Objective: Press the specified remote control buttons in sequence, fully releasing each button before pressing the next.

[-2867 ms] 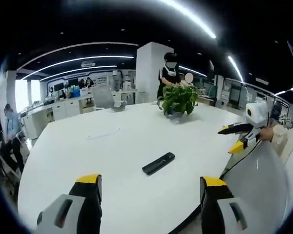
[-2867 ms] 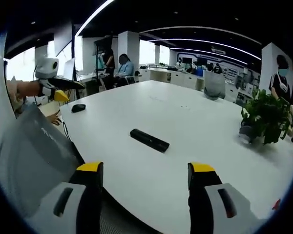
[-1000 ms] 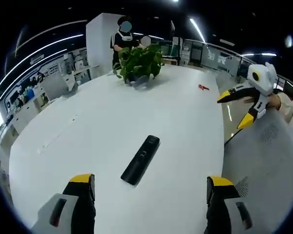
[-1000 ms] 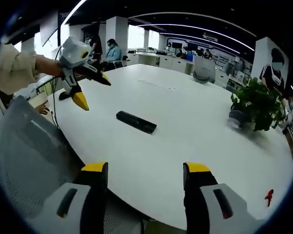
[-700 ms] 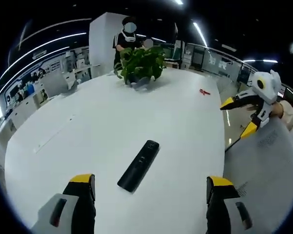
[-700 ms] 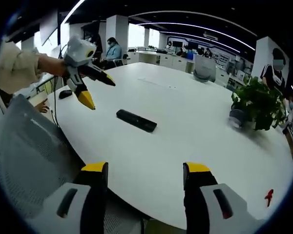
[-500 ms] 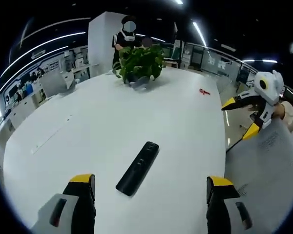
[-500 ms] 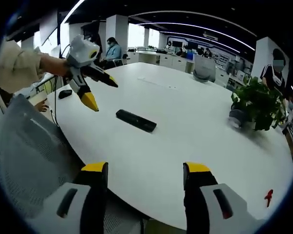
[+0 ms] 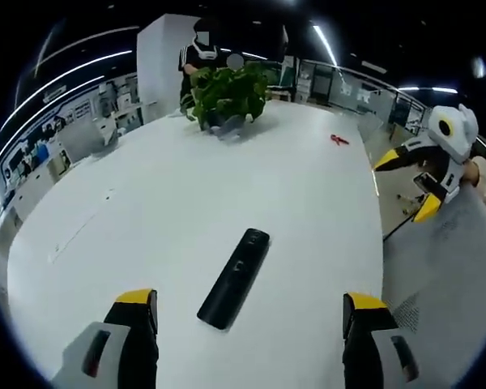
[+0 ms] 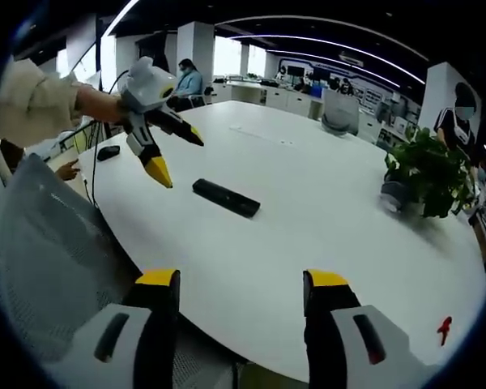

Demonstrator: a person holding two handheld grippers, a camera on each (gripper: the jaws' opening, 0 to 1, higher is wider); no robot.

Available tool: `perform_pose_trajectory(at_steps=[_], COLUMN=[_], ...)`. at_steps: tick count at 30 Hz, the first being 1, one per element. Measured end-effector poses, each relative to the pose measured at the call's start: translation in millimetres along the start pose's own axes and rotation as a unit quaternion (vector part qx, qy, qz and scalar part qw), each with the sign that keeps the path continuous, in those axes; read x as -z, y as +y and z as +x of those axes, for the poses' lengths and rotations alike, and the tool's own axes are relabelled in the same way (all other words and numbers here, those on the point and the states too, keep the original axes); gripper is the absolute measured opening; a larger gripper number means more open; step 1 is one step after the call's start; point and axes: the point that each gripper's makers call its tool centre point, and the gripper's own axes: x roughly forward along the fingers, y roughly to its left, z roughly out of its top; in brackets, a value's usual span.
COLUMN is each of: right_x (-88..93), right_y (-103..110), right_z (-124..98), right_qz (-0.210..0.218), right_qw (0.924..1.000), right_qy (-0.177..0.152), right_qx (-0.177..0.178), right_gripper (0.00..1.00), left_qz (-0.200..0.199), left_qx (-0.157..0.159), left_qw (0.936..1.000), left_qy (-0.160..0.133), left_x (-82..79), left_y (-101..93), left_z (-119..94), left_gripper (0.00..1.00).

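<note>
A black remote control (image 9: pixel 234 278) lies flat on the white table (image 9: pixel 186 194), just beyond my left gripper (image 9: pixel 249 304), whose jaws stand wide open and empty on either side of it. In the right gripper view the same remote control (image 10: pixel 226 198) sits mid-table, well ahead of my open, empty right gripper (image 10: pixel 239 285). There the left gripper (image 10: pixel 178 154) hovers open above the table, a little left of the remote. In the left gripper view the right gripper (image 9: pixel 409 185) hangs open off the table's right edge.
A potted green plant (image 9: pixel 225 97) stands at the far end of the table, with a small red object (image 9: pixel 338 140) near it. A grey chair back (image 10: pixel 40 267) is close by at the table's edge. A small dark object (image 10: pixel 108 151) lies near the rim. People stand in the office behind.
The left gripper has moved in over the table toward the remote, which now sits closer between its jaws. The right gripper has barely moved. The remote has stayed put.
</note>
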Motion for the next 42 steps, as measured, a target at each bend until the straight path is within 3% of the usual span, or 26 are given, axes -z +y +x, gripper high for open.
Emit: perform_pose_trajectory(at_steps=[19,42], right_x=[1.8,5.6], right_y=[-15,-19], right_z=[5,5], right_qz=[-0.016,-0.002], right_qw=[0.9997,0.9997], right_qy=[0.018,0.023], right_qx=[0.009,0.012], right_gripper=[0.63,0.62], left_qz=[0.014,0.027], left_qx=[0.015,0.028], left_qw=[0.9994,0.9977], left_qy=[0.028,0.055], left_x=[9.9,18.0], left_y=[-3.1,1.5], left_z=[19,34], left_gripper=[0.98,0.98])
